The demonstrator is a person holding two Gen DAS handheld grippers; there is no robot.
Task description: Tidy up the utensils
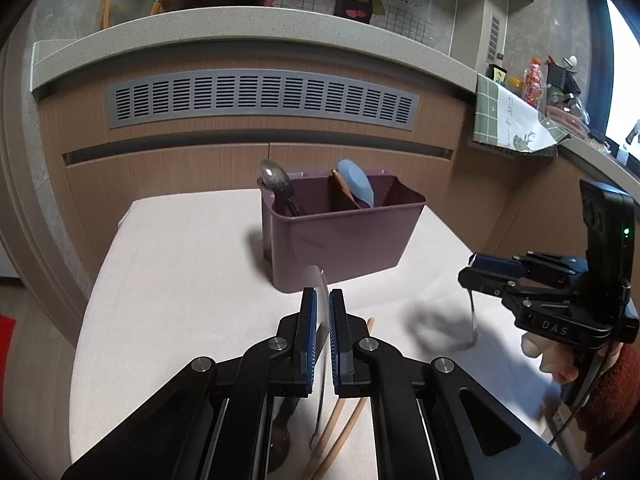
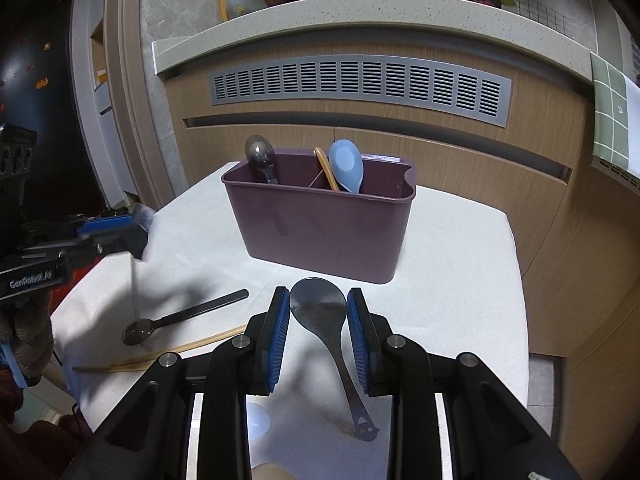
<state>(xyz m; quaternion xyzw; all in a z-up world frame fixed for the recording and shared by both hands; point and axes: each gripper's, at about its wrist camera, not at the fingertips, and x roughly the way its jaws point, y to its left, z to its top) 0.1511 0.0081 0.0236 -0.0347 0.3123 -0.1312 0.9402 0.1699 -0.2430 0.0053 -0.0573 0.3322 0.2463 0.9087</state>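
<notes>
Purple caddy (image 2: 320, 224) is standing straight ahead near the table's far edge, while the right gripper (image 2: 318, 338) is clenching the steel rice paddle (image 2: 320, 312), handle trailing back, and the left gripper (image 1: 323, 334) is pinching a clear utensil (image 1: 322, 300).

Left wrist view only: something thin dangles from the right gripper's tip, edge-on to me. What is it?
Observer: A dark metal rice paddle; the right gripper clamps its broad head, handle hanging down.
Operator: What lies under my own fingers? They block it.
Observer: A black spoon lies flat on the white cloth, bowl toward your side.
Operator: And the clear piece I hold?
Observer: The clear utensil hangs straight down from the left gripper, its lower end near that spoon's bowl.
</notes>
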